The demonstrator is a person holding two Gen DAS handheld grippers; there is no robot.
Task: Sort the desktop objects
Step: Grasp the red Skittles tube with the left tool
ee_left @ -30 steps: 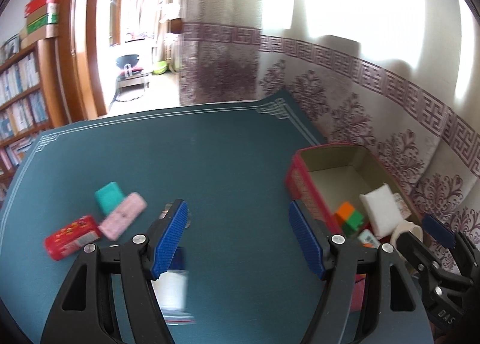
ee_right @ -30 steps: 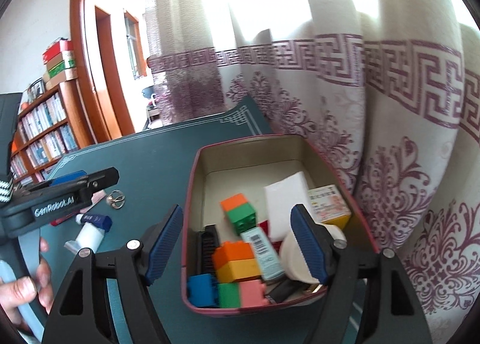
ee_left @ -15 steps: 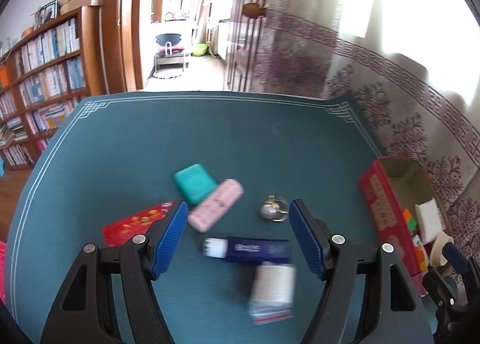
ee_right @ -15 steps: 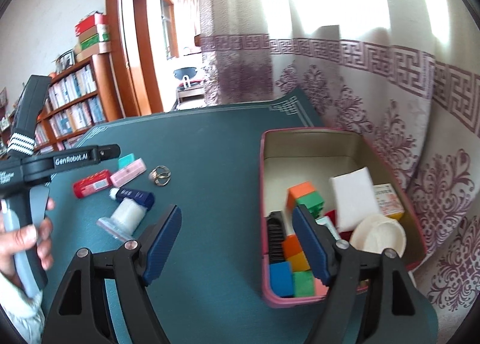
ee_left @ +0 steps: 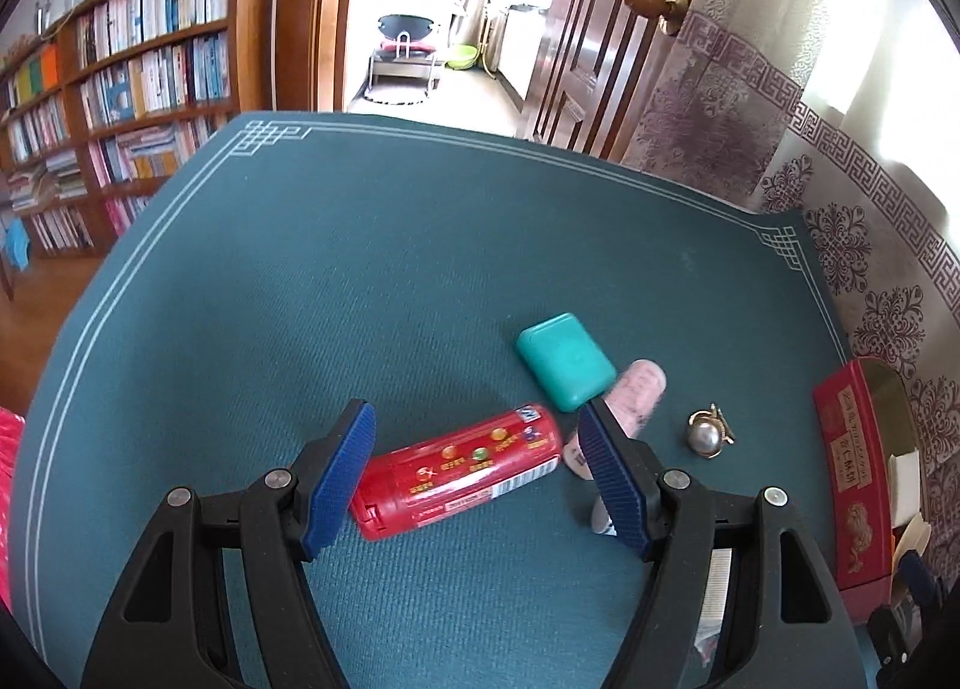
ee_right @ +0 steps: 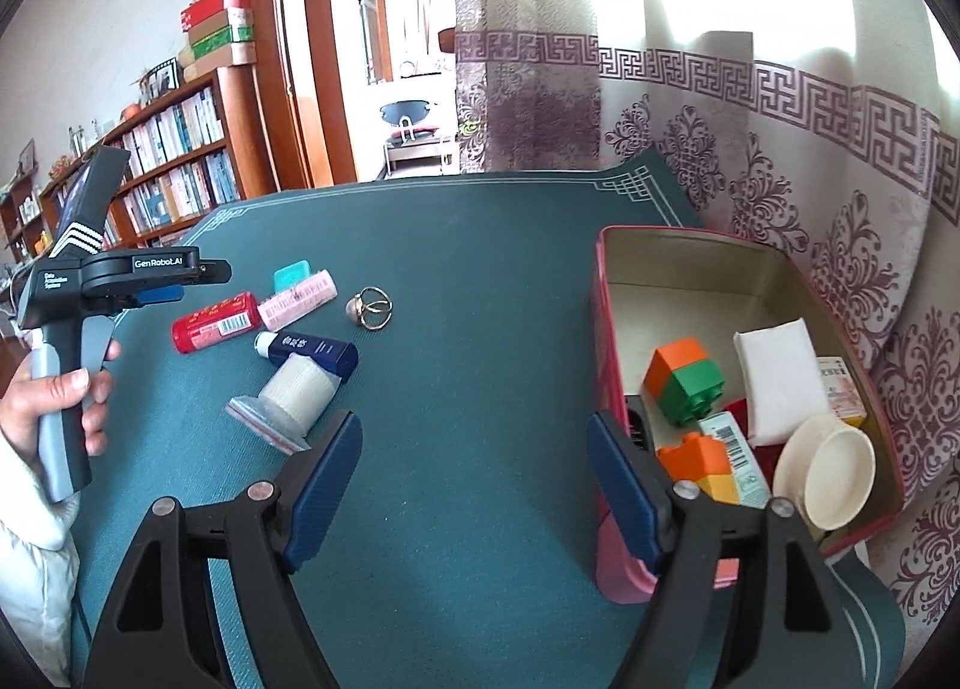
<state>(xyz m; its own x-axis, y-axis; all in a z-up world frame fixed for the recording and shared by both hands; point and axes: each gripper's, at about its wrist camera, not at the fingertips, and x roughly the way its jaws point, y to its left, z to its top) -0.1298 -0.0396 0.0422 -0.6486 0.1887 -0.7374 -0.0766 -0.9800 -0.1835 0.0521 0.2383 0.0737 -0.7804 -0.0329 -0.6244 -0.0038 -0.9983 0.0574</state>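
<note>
Left wrist view looks down on a dark green table mat (ee_left: pixel 372 281) with a pale line border. Between the two blue pads of the left gripper (ee_left: pixel 477 476) lies a red cylindrical tube with printed labels (ee_left: pixel 459 470), flat on the mat; the jaws stand apart and neither pad presses on it. Just beyond the tube's right end sits a teal rounded plastic case (ee_left: pixel 565 360), and beside that a pink oblong packet (ee_left: pixel 636 389), partly hidden behind the right pad. A small gold and pearl-like ring (ee_left: pixel 707 437) lies a little further right.

From the right wrist view, the right gripper (ee_right: pixel 474 488) hangs over bare mat with its jaws wide and nothing between them. To its right, at the near right edge of the mat, sits a red rectangular tin box (ee_right: pixel 606 329), holding orange, green and yellow toy bricks (ee_right: pixel 687 377), a white folded tissue pack (ee_right: pixel 780 377), a cream round lid (ee_right: pixel 831 470) and small printed cartons. Left of the gripper, near it, lie a white tube in a clear bag (ee_right: pixel 288 398) and a navy tube with a white cap (ee_right: pixel 312 350). At the far left a hand (ee_right: pixel 54 407) grips the handle of the other tool.
</note>
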